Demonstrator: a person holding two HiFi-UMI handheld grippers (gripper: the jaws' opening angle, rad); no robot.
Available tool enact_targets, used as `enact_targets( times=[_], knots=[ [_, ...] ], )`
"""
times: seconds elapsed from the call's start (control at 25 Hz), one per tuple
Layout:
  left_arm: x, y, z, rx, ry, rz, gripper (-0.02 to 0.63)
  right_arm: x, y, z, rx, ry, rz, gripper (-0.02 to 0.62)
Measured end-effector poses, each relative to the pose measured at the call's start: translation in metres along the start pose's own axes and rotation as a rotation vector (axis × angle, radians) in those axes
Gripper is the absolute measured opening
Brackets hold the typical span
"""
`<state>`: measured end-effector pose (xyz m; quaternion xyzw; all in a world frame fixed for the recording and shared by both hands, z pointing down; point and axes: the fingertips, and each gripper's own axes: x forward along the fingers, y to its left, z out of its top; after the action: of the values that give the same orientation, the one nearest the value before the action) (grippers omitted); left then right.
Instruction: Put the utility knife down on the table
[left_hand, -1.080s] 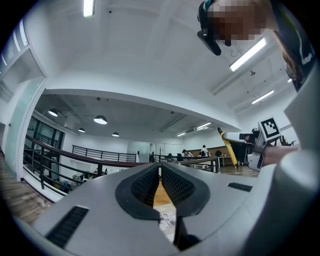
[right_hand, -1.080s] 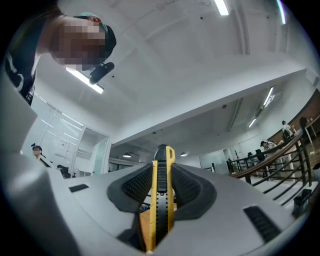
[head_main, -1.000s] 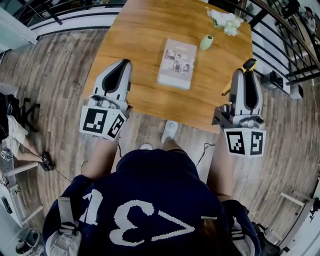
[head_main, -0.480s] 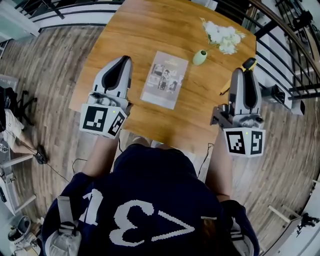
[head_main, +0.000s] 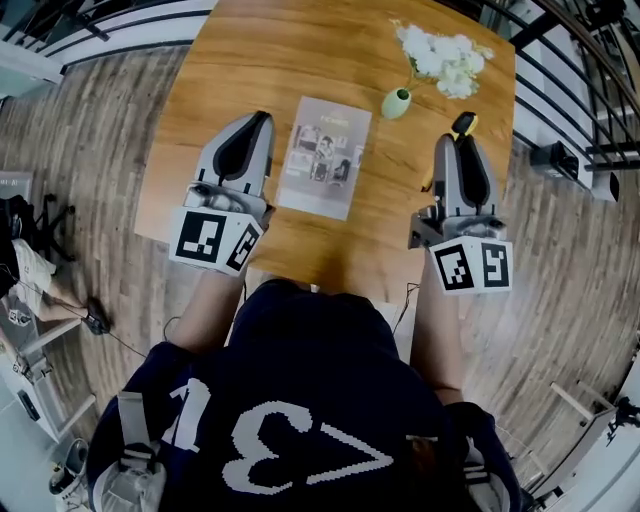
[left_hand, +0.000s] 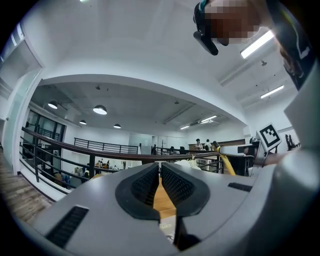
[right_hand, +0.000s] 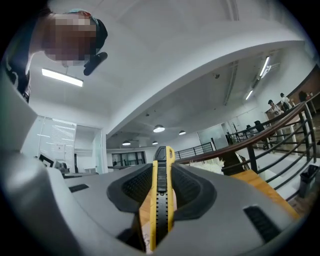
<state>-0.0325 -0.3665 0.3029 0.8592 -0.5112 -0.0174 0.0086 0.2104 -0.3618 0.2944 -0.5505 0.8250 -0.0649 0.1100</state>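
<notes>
Your right claw (head_main: 458, 140): clamped on utility knife (right_hand: 161, 200), held over bench (head_main: 250, 60), ready for setting down. Your left claw (head_main: 256, 122): narrow, empty.

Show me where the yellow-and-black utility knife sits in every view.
Head view: upper right, yellow-and-black utility knife poking past the right gripper.
Left gripper view: thin yellow strip right of centre.
Right gripper view: bottom centre, clamped between fingers.
Shared landmark: white flower bunch.
</notes>
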Motion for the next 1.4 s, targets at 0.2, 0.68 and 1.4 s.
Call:
enact_targets(
  times=[0.2,0.68,1.4],
  knots=[
    [0.018,0.0,-0.025,-0.03,0.042,-0.047,0.028,0.008,-0.026,-0.069,0.035,0.156,-0.088,0.126],
    [0.04,-0.013,-0.069,-0.103,0.152,-0.139,0.028,-0.018,-0.061,-0.267,0.127,0.583,-0.235,0.126],
    [0.04,-0.012,-0.047,-0.067,0.115,-0.145,0.028,-0.022,-0.083,-0.226,0.079,0.493,-0.29,0.026]
  ],
)
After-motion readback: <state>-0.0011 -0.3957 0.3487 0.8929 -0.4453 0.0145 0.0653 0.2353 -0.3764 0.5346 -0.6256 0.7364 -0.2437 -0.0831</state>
